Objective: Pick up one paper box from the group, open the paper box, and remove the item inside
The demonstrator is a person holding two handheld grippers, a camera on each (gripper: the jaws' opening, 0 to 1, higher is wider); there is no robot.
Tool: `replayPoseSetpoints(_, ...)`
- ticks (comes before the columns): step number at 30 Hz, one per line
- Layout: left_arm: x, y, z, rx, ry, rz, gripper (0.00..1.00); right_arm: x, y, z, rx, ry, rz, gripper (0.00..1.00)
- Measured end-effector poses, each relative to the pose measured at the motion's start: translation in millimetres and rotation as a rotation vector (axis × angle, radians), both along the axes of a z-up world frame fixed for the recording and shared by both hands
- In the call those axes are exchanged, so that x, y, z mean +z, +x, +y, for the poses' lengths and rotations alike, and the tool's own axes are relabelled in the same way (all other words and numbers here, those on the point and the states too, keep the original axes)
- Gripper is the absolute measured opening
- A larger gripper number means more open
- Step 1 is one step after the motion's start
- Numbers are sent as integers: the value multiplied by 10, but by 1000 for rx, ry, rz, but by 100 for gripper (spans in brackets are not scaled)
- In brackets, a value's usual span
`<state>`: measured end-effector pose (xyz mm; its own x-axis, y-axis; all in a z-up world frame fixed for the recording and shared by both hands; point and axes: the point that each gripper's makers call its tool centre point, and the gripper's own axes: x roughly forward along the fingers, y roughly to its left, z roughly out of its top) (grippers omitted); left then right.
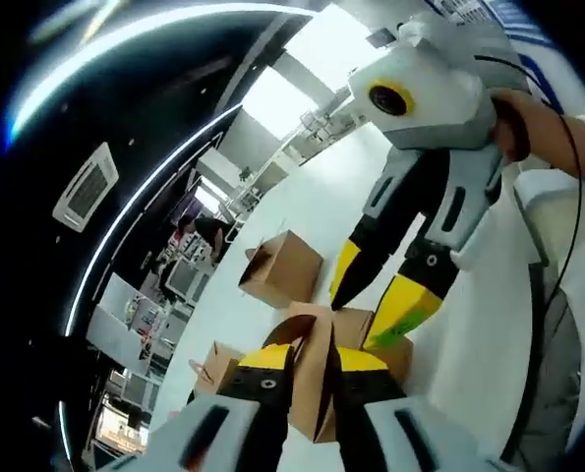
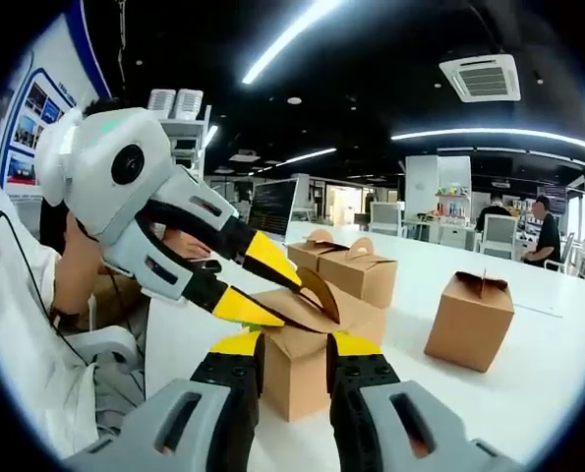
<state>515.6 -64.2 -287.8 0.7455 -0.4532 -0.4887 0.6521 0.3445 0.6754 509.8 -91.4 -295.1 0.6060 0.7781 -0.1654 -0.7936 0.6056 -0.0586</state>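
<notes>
A brown paper box [image 2: 296, 379] stands on the white table [image 2: 528, 403], and my right gripper [image 2: 297, 344] is shut on its body, one yellow finger on each side. From the left comes my left gripper [image 2: 284, 291], shut on the box's raised top flap [image 2: 321, 291]. In the left gripper view that flap [image 1: 313, 379] stands pinched between my left gripper [image 1: 312, 359] jaws. The right gripper [image 1: 373, 295] reaches down from the upper right onto the box [image 1: 363, 327].
More brown boxes sit on the table: one with a handle top [image 2: 359, 267], one at the right [image 2: 469, 317], and in the left gripper view one further off [image 1: 282, 265] and one at the left [image 1: 214, 366]. A person's arm [image 2: 71, 275] is close on the left. People sit at far desks [image 2: 546, 231].
</notes>
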Motion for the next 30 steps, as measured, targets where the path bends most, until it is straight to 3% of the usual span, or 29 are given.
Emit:
replayPoseSetpoints(9, -31, 83, -5, -3, 3, 44, 16, -1, 26, -3, -9, 9, -1, 26)
replayPoseSetpoints(12, -46, 51, -37, 0, -3, 60, 16, -4, 59, -33, -35, 1, -6, 21)
replayPoseSetpoints(19, -85, 64, -109, -2, -38, 57, 8, -14, 55, -10, -34, 12, 3, 20)
replayPoseSetpoints(26, -78, 78, -121, 4, -13, 7, 6, -16, 65, 2, -38, 9, -2, 20)
replayPoseSetpoints(30, -82, 96, -116, 3, -40, 19, 4, -14, 67, 0, -40, 2, -5, 21)
